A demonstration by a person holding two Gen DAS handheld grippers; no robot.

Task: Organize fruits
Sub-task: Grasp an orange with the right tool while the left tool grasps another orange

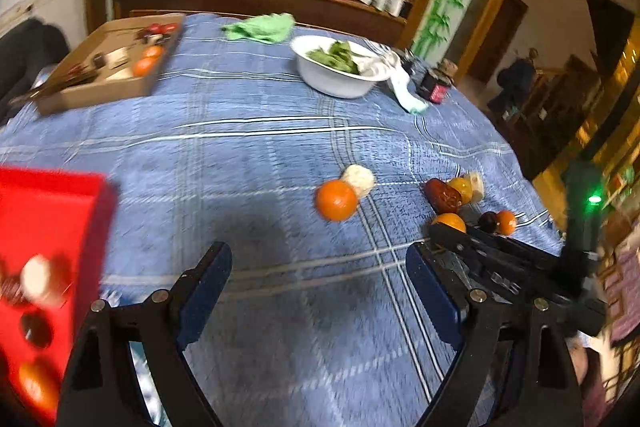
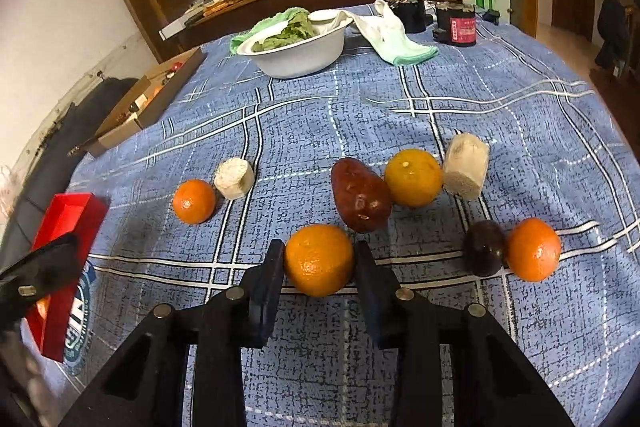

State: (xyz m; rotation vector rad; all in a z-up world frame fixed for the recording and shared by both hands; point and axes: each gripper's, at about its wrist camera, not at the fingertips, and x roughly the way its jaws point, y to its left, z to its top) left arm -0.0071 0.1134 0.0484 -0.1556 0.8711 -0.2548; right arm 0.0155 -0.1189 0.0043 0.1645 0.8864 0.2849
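Observation:
My right gripper (image 2: 319, 259) has its jaws around an orange (image 2: 319, 259) on the blue cloth, pads touching its sides. Beyond it lie a brown fruit (image 2: 360, 201), a yellow-orange fruit (image 2: 413, 177) and a pale banana piece (image 2: 466, 171). To the right sit a dark fruit (image 2: 485, 247) and a small orange (image 2: 534, 255). To the left lie another orange (image 2: 194, 201) and a banana piece (image 2: 234, 178). My left gripper (image 1: 320, 267) is open and empty above the cloth, beside the red box (image 1: 48, 267) that holds several fruits.
A white bowl of greens (image 2: 298, 43) stands at the back with a white-green cloth (image 2: 394, 31) and dark jars (image 2: 456, 21). A cardboard tray (image 1: 108, 65) sits at the far left. The table edge falls away on the right (image 2: 592, 83).

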